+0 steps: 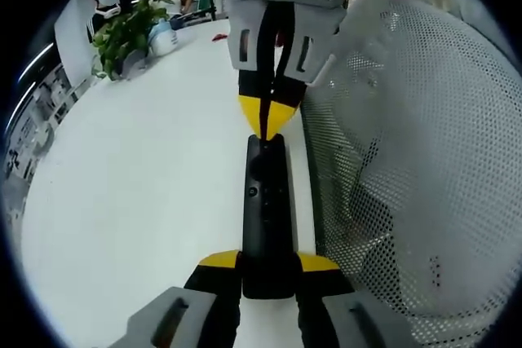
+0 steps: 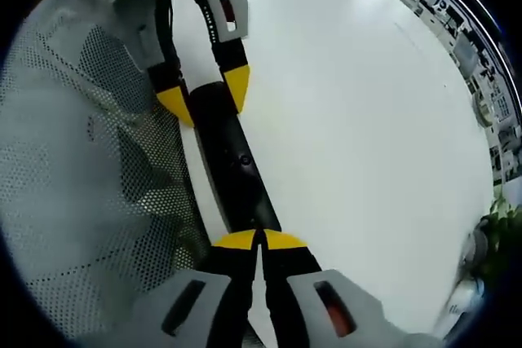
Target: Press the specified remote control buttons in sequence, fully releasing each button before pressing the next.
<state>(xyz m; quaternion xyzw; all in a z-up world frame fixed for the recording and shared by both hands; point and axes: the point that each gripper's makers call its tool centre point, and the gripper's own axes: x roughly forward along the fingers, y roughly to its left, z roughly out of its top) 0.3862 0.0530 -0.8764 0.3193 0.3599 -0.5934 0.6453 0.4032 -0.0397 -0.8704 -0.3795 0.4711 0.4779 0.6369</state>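
A slim black remote control (image 1: 267, 201) lies lengthwise between my two grippers, just above the white table (image 1: 147, 201). My left gripper (image 1: 268, 262) is shut on its near end, one yellow tip on each side. My right gripper (image 1: 265, 120) comes in from the top of the left gripper view, jaws shut, with its yellow tips touching the remote's far end. In the right gripper view the remote (image 2: 236, 165) runs up from my shut right gripper (image 2: 259, 240) to the left gripper (image 2: 205, 95), which clamps it. Small round buttons show on the remote's top face.
A person's white mesh garment (image 1: 424, 169) hangs close beside the remote, and it is also at the left of the right gripper view as white mesh (image 2: 90, 177). A potted plant (image 1: 122, 34) stands at the table's far edge. Open table surface (image 2: 367, 120) lies on the other side.
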